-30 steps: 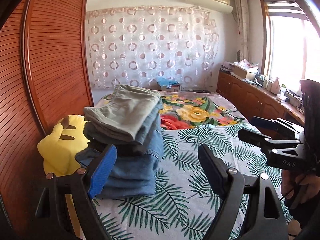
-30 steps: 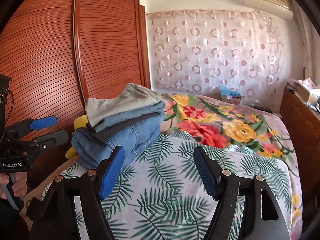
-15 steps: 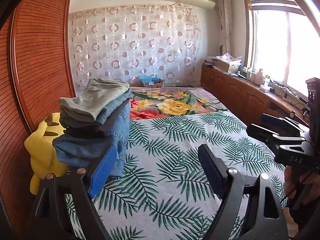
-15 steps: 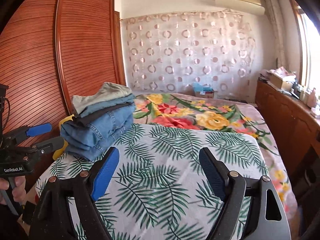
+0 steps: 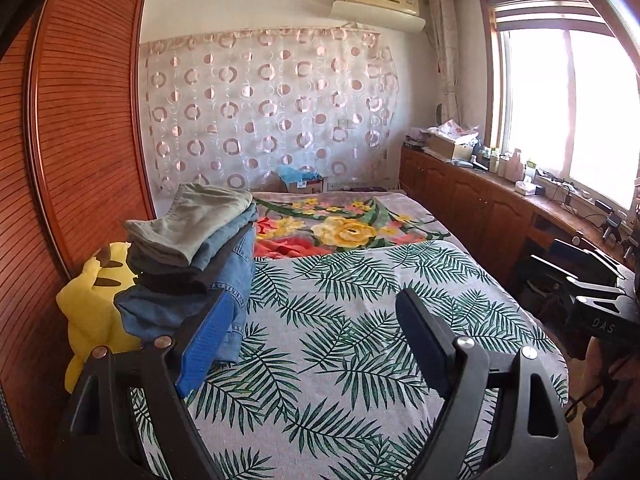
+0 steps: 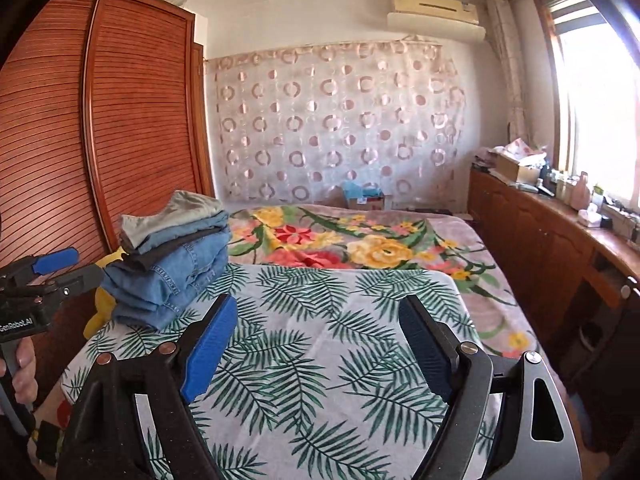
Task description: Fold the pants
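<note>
Bed (image 5: 360, 360): fills the lower middle of both views, running toward 12 o'clock; covered near the cameras by a palm-leaf sheet (image 6: 320, 340), farther off by a floral blanket (image 5: 340, 232).
Wardrobe (image 5: 80, 140): slatted reddish wood, at 9 to 10 o'clock, along the bed's left side.
Curtain (image 6: 340, 128): sheer, ring-patterned, across the far wall at 12 o'clock.
Window (image 5: 568, 104): bright, at 2 o'clock in the left wrist view.
Worktop (image 5: 536, 200): wooden cabinet run under the window at 3 o'clock, carrying boxes and bottles too small to name.
Air conditioner (image 5: 376, 4): high on the far wall, at 12 to 1 o'clock.
Stack of folded pants (image 5: 192, 264): on the palm-leaf sheet at its left edge, at 9 o'clock; blue denim at the bottom, a dark pair between, lighter denim above, a grey-green pair on top.
Yellow plush toy (image 5: 92, 312): at 8 to 9 o'clock, just beside the stack, between it and the wardrobe.
Cardboard box (image 6: 364, 200): at the far end of the bed, 12 o'clock, with blue material in it.
Left gripper (image 5: 312, 344): above the sheet, fingers (image 5: 208, 340) spread wide, holding nothing; also at 9 o'clock in the right wrist view (image 6: 60, 266).
Right gripper (image 6: 316, 348): above the sheet, fingers (image 6: 212, 344) spread wide, holding nothing; at 3 to 4 o'clock in the left wrist view (image 5: 580, 264), fingers there dark and hard to read.
</note>
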`<state>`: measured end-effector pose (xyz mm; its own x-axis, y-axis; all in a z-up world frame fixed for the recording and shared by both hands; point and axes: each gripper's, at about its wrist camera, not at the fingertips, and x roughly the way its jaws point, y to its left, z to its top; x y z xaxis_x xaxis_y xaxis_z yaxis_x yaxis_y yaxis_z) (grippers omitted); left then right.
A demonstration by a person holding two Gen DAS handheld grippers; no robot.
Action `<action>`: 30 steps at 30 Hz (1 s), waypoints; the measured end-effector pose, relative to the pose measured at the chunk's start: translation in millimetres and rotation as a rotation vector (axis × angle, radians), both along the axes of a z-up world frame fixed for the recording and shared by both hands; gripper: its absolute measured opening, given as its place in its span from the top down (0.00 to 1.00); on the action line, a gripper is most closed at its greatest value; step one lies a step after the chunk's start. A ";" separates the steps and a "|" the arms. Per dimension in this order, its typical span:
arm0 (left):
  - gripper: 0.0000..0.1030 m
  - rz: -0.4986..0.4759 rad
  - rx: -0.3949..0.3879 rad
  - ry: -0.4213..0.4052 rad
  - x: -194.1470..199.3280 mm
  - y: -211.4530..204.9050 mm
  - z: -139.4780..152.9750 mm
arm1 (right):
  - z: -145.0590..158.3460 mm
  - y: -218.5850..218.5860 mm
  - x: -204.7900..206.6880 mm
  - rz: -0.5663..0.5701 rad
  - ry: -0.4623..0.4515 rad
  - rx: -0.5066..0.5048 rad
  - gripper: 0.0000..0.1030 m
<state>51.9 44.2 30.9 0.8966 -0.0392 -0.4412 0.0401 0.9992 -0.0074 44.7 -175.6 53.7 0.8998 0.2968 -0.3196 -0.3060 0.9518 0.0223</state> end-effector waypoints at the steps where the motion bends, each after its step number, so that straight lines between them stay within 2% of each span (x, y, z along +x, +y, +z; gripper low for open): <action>1: 0.19 -0.003 0.004 -0.002 -2.0 -1.7 1.6 | -0.8 2.2 -4.1 -0.006 -0.004 -0.001 0.18; 9: 0.19 -0.011 0.008 -0.011 -7.2 -5.5 6.3 | -9.0 10.8 -24.6 -0.014 -0.016 0.020 0.18; 19: 0.19 -0.009 0.009 -0.010 -7.6 -5.7 6.6 | -10.0 -11.3 -13.4 -0.019 -0.017 0.028 0.18; 30: 0.19 -0.005 0.007 -0.009 -9.5 -6.1 7.5 | -9.3 -14.0 -12.5 -0.021 -0.022 0.027 0.18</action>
<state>42.4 38.2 38.4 0.9005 -0.0404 -0.4331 0.0449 0.9990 0.0002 32.3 -189.6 44.4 0.9129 0.2856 -0.2917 -0.2863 0.9572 0.0414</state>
